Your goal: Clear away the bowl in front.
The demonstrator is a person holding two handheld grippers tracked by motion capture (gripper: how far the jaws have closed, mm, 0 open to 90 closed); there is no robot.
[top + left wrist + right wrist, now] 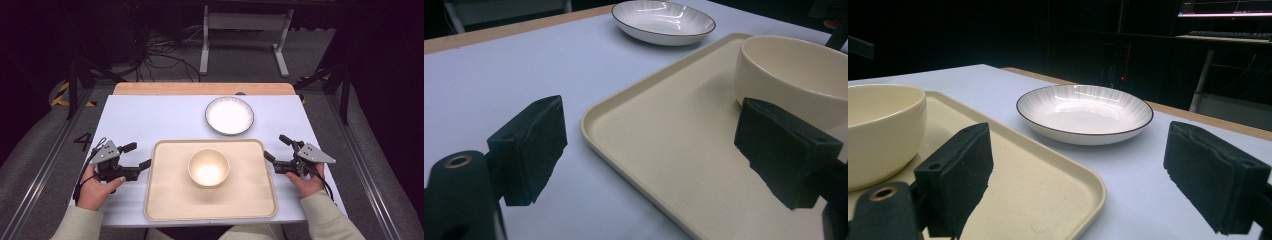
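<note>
Flanked the tray [165,200] — left gripper [140,156] and right gripper [276,148] both gaping, empty, one per side, seemingly to lift it level, bowl [208,167] aboard.

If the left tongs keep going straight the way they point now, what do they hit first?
Most likely the left rim of the cream tray, which sits between the open left tongs. Beyond it stands the cream bowl, though depth is hard to judge.
</note>
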